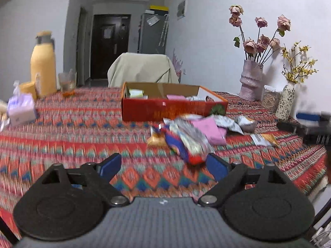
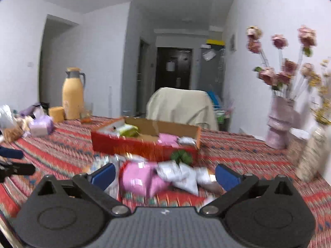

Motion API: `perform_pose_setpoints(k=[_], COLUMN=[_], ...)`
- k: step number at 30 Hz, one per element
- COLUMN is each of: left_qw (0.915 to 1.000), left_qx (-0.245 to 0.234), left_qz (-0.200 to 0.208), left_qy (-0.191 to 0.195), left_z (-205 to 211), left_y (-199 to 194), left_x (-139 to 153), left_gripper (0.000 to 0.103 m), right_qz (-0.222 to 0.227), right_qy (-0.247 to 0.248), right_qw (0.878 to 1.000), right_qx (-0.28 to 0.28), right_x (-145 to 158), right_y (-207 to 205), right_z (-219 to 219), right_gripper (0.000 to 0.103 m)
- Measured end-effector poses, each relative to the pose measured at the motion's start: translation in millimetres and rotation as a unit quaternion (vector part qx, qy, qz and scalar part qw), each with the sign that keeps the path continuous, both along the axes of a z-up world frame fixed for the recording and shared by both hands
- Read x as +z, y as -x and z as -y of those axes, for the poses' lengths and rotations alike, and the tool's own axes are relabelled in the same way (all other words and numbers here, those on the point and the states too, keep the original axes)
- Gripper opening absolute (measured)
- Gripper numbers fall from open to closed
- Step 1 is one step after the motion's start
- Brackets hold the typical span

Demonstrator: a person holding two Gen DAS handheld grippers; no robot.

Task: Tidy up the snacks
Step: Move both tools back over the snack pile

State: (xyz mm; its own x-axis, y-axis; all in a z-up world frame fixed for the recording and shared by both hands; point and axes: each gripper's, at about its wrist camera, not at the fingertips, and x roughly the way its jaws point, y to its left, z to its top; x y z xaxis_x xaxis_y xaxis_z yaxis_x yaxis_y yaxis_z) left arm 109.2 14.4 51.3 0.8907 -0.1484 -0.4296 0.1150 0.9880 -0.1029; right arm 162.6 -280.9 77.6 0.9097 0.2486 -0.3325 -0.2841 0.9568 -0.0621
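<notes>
We see both the left gripper (image 1: pixel 164 164) and right gripper (image 2: pixel 165 175) released, jaws spread wide and holding nothing. Loose snack packets (image 1: pixel 198 132) lie heaped on the patterned tablecloth (image 1: pixel 72 136), just before the red cardboard box (image 1: pixel 173 109).

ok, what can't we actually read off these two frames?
- Left wrist: print on the snack pile smeared by motion blur.
- Left wrist: right gripper cut off at the frame edge, its state unreadable.
- Both views: red box contents partly hidden by its near wall.
- Right wrist: left gripper cut off at the edge.
</notes>
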Motion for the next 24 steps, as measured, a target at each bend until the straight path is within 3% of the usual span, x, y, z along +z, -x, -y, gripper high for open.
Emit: perform_pose_setpoints(k=[4,9,19,24], left_qw=[0.9996,0.9989,0.999,1.0], left_qx=[0.005,0.031,0.028,-0.004], left_qz=[-0.02,-0.035,-0.033,0.004], left_qy=[0.018,0.0,-0.008,0.004], left_z=[3,11,17,38], left_y=[21,24,20,-23], left_x=[-24,-47,-47,-20], left_gripper=[0.093,0.094,0.095,0.103], right_qz=[-0.018,-0.035,-0.041,-0.04], right_qy=[0.0,-0.004,0.0,0.009], right_qw=[1.0,0.999,0.999,0.999], right_qx=[-0.021,-0.02,-0.032,-0.034], right_x=[-40,-69,-75,-71], right_y=[40,63,59,44], right_z=[-3,-2,-1,9], right_gripper=[0.103,0.103,0.103,0.103])
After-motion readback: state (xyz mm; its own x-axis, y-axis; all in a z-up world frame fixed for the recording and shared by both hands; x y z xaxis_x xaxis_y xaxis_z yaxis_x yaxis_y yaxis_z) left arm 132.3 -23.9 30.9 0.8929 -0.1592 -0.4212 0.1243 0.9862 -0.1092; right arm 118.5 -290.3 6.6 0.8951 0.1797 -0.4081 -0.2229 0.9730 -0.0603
